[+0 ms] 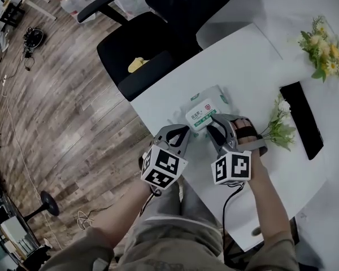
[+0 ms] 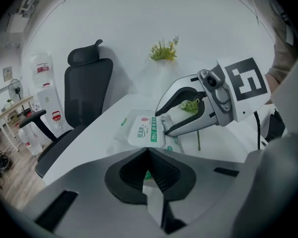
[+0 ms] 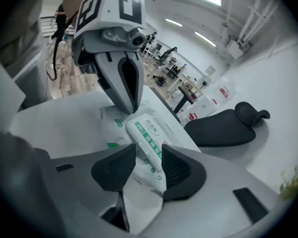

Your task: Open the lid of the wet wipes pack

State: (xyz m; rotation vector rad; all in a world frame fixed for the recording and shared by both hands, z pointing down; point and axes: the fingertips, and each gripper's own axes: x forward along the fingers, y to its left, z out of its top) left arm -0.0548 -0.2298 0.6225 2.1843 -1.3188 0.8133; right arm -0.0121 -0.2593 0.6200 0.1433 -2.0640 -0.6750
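Observation:
The wet wipes pack (image 1: 202, 113) lies flat on the white table (image 1: 254, 72), its white lid (image 3: 151, 130) with green print closed on top. My left gripper (image 1: 186, 132) comes in from the pack's near left edge. Its jaws look shut, the tips meeting at the wrapper's edge (image 3: 126, 109). My right gripper (image 1: 214, 121) stands at the pack's right end, open. The near end of the lid and the wrapper lie between its pads (image 3: 176, 170) with a gap on both sides. In the left gripper view the right gripper (image 2: 160, 123) straddles the pack (image 2: 145, 131).
A green sprig with white flowers (image 1: 279, 127) lies just right of my right hand. A black flat slab (image 1: 302, 118) and a yellow bouquet (image 1: 323, 47) sit further right. A black office chair (image 1: 152, 49) stands at the table's far corner, close to the pack.

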